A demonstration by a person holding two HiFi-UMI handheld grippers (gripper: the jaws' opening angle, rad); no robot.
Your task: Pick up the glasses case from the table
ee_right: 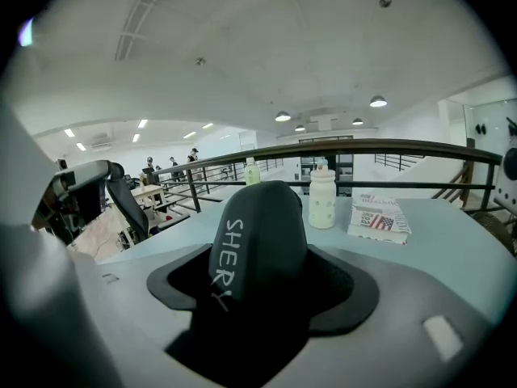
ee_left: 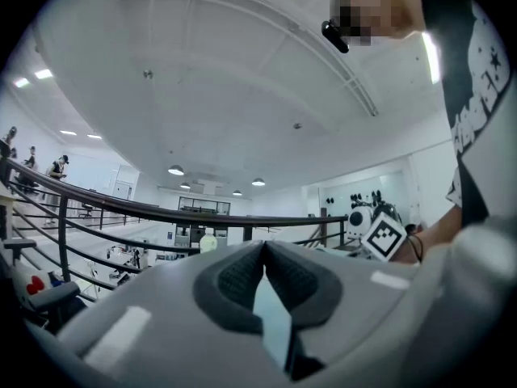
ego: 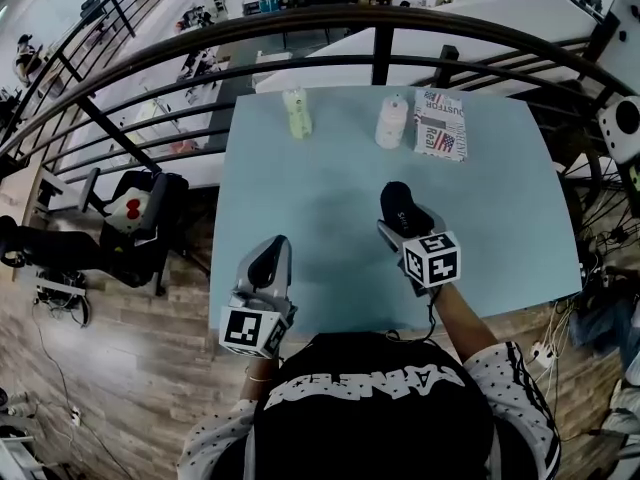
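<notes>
While the left gripper (ego: 268,259) hangs over the near edge of the blue table (ego: 300,198) with its 2 jaws pressed together on nothing, the right gripper (ego: 401,215) pinches the dark glasses case (ego: 396,201) over the table's middle, with 2 bottles (ego: 297,113) at the far edge.

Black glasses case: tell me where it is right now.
The black, white-lettered glasses case is clamped in the right gripper, held over the pale blue table's near middle in the head view, with the white bottle beyond it.
</notes>
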